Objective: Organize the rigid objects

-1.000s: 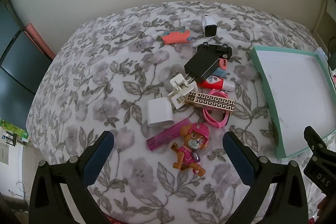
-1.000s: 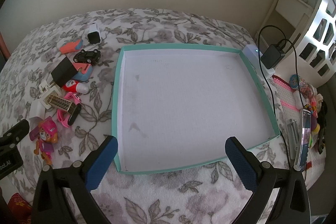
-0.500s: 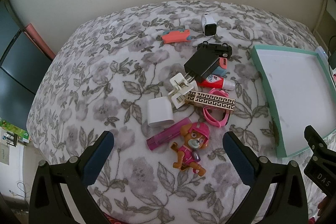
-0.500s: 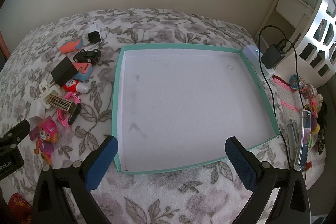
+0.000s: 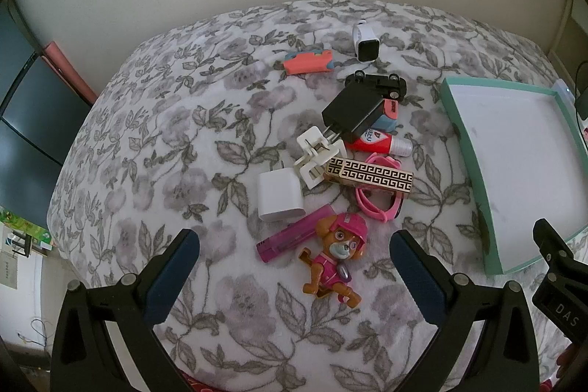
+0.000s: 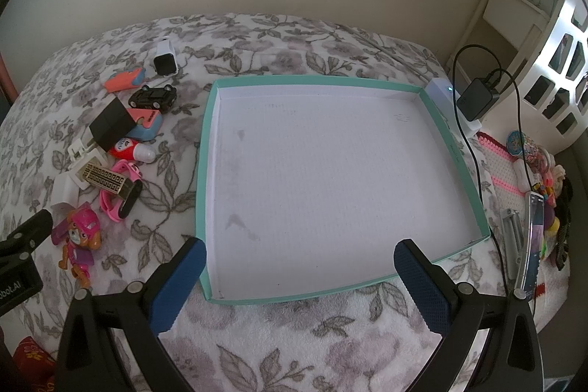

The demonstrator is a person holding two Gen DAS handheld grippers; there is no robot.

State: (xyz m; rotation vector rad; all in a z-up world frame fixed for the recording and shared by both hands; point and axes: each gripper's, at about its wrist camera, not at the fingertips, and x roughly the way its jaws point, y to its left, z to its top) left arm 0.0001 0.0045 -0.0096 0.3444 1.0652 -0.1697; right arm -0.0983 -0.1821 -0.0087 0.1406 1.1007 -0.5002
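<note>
A heap of small objects lies on the floral blanket: a pink pup figure (image 5: 336, 256), a magenta lighter (image 5: 294, 233), a white charger (image 5: 280, 196), a patterned gold box (image 5: 371, 174), a pink band (image 5: 378, 204), a black charger (image 5: 352, 112), a black toy car (image 5: 380, 84) and a white watch (image 5: 364, 41). My left gripper (image 5: 294, 276) is open and empty, just short of the pup figure. The teal-rimmed white tray (image 6: 205, 149) holds nothing. My right gripper (image 6: 299, 281) is open and empty over the tray's near edge.
An orange toy (image 5: 308, 61) and a red tube (image 5: 378, 144) lie in the heap. Right of the tray are a black adapter with cable (image 6: 477, 98), a phone (image 6: 531, 237) and toys. A wall runs behind the bed.
My left gripper has shifted slightly, so the heap sits a little lower in its view. The right gripper has barely moved. Nothing was picked up.
</note>
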